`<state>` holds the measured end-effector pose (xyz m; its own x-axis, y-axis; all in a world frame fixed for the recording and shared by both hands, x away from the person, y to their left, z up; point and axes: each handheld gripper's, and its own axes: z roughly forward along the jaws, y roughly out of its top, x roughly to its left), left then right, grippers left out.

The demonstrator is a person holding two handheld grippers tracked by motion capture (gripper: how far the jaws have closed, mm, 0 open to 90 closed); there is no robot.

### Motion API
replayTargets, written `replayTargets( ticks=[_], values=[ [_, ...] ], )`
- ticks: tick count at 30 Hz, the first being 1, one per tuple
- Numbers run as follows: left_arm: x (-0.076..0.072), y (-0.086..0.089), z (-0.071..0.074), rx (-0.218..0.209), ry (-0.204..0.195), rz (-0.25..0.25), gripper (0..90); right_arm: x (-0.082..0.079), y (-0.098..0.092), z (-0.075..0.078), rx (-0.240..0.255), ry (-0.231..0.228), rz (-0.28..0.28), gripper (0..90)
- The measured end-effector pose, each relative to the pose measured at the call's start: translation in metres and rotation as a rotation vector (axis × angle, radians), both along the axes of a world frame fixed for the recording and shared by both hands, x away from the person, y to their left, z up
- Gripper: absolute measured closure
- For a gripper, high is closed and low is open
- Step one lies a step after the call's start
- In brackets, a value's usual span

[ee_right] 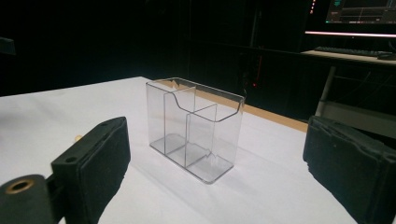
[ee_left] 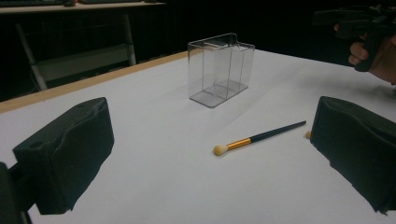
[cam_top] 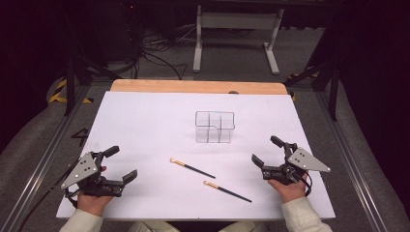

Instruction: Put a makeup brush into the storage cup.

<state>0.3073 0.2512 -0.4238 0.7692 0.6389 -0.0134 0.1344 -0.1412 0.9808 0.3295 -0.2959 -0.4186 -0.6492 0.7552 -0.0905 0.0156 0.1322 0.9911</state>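
Observation:
A clear plastic organizer (cam_top: pixel 214 127) with several compartments stands upright mid-table. Two black-handled brushes with gold ferrules lie in front of it, one (cam_top: pixel 192 168) nearer the middle, the other (cam_top: pixel 227 191) closer to the front edge. My left gripper (cam_top: pixel 122 163) rests at the front left, open and empty. At the front right my right gripper (cam_top: pixel 266 150) is open and empty too. The left gripper view shows its jaws (ee_left: pixel 212 126) wide apart, a brush (ee_left: pixel 259 137) and the organizer (ee_left: pixel 220 67) beyond them. Between the wide jaws of the right gripper (ee_right: pixel 219 154) stands the organizer (ee_right: pixel 196 128), farther off.
A white sheet (cam_top: pixel 145 121) covers the table, with a wooden strip (cam_top: pixel 193 87) along its far edge. Metal rails (cam_top: pixel 43 154) run along both sides. A white table frame (cam_top: pixel 237 34) and cables lie on the floor behind.

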Motion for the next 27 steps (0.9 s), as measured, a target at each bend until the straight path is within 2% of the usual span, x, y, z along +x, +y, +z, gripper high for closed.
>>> replayTargets(
  ticks=[5,11,14,25,27],
  values=[
    [-0.0009,0.0005,0.0029,-0.006,-0.012,-0.003,0.4,-0.0002,-0.0003,0.0003,0.0,-0.002,0.002,7.7],
    [0.0006,0.0044,0.002,-0.027,0.001,0.005,0.4,-0.0008,-0.0014,0.0014,0.008,-0.004,-0.002,7.7],
    [0.0005,0.0048,0.0026,-0.028,-0.012,0.006,0.4,-0.0011,-0.0015,0.0015,0.01,-0.007,-0.002,7.5],
    [0.0039,0.0047,0.0047,-0.036,-0.022,0.007,0.4,-0.0024,0.0012,0.0002,-0.011,0.008,0.002,7.1],
    [0.0033,0.005,0.0051,-0.036,-0.023,0.011,0.4,-0.0019,0.0018,0.0021,-0.001,0.018,0.006,7.4]
  ],
)
